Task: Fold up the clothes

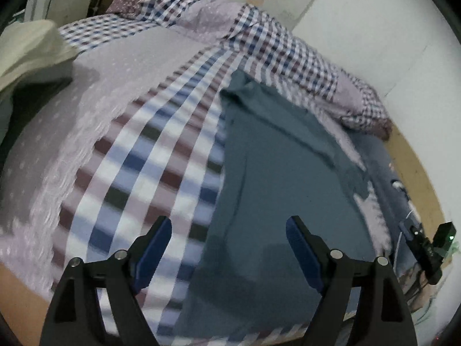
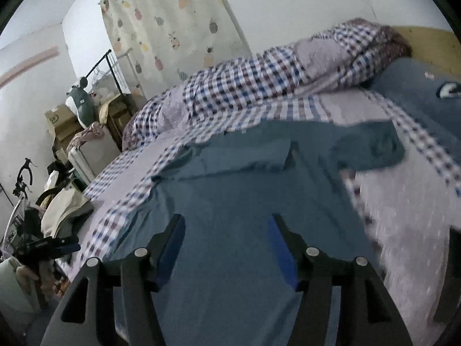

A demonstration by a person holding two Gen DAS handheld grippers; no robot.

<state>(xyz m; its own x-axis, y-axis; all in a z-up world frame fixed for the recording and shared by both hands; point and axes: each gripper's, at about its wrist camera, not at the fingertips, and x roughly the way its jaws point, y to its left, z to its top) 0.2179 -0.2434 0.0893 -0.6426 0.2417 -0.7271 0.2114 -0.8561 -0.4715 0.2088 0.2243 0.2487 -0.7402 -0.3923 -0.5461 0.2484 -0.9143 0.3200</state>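
Spreading wide and gripping nothing: left gripper (image 1: 229, 245), fingers (image 1: 154, 248) parted just above the cloth. Likewise gaping and empty, right gripper (image 2: 226, 242). Lying flat directly under and ahead of both sets of fingers, a teal garment (image 2: 245, 196) on the bed (image 1: 121, 132), one sleeve (image 2: 371, 150) trailing off beyond the right fingers, a fold or flap creasing across its far part. Looking soft, light and limp, likely sagging and bunching when lifted; probably best pinching at a hem edge or sleeve seam, both layers together. Farther out, rumpling along the wall, a checked quilt (image 1: 288, 57). Blurring throughout, so finer seams staying unclear.
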